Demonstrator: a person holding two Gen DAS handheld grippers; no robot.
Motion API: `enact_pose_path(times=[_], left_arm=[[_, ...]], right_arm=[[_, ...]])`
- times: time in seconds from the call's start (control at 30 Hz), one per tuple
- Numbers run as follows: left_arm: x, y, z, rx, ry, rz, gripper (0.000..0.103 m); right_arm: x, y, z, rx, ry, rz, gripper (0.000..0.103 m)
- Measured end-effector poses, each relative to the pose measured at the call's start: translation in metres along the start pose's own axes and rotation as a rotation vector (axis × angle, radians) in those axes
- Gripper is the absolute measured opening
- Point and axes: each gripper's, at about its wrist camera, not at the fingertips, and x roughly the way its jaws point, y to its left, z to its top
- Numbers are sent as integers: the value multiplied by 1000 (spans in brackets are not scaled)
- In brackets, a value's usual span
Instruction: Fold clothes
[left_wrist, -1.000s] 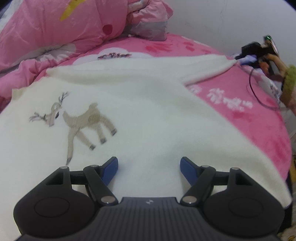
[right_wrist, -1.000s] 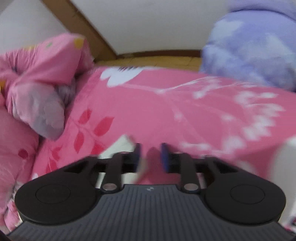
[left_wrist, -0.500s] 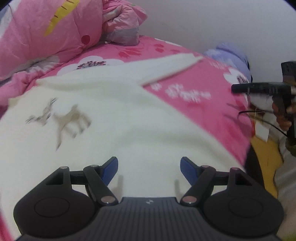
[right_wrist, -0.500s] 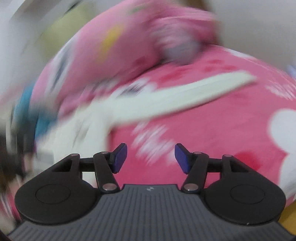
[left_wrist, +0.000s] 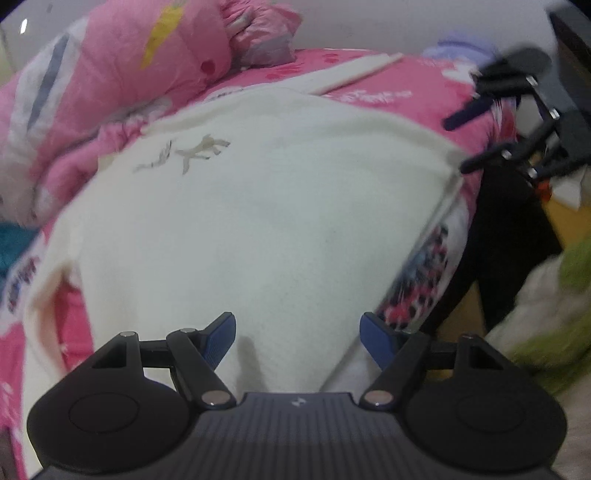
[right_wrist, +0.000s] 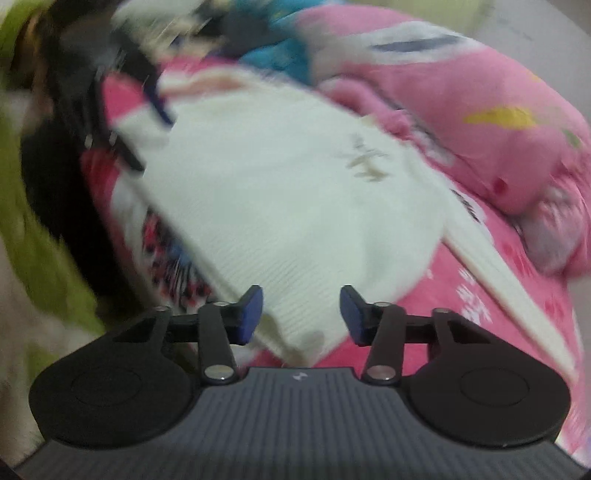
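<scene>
A cream knit sweater (left_wrist: 258, 221) with a small deer motif (left_wrist: 192, 153) lies flat on the pink bed; it also shows in the right wrist view (right_wrist: 288, 199). One sleeve (left_wrist: 354, 72) stretches away at the far side. My left gripper (left_wrist: 297, 334) is open and empty, low over the sweater's near hem. My right gripper (right_wrist: 301, 314) is open and empty over the sweater's bottom corner; it shows in the left wrist view (left_wrist: 480, 136) at the right by the bed edge.
A bunched pink quilt (left_wrist: 122, 74) lies behind the sweater. A purple pillow (left_wrist: 461, 46) sits at the far end. Blue cloth (right_wrist: 280, 55) lies by the quilt. The bed edge (left_wrist: 424, 280) drops to the floor on the right.
The right gripper opened, let go of the sleeve end and swung round to the sweater's bottom corner. The left gripper drew back toward the near hem, staying open.
</scene>
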Motion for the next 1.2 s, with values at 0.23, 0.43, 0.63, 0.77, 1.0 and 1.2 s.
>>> enact_pose_path(times=[0.23,0.43,0.63,0.77,1.0,1.2], left_arm=[[10,-19,-9,136,-58,41,74],[9,-14,-14,138,-61,12,70],[3,-15,-4,88,-99,-28,71],[13,-28,15,61,-133,-68,73],[48,-63,55,47,-184,-73,72],[54,-50,58,-17,-147,-32,60]], right_arm=[[23,18,-3,-141,91,-21,20],[24,15,-1,-102,83,-49,6],[17,13,2,-61,40,-40,4],[12,5,5,4,9,-13,4],[-1,-10,7,96,-60,8,4],[-8,-18,4,145,-94,10,4]])
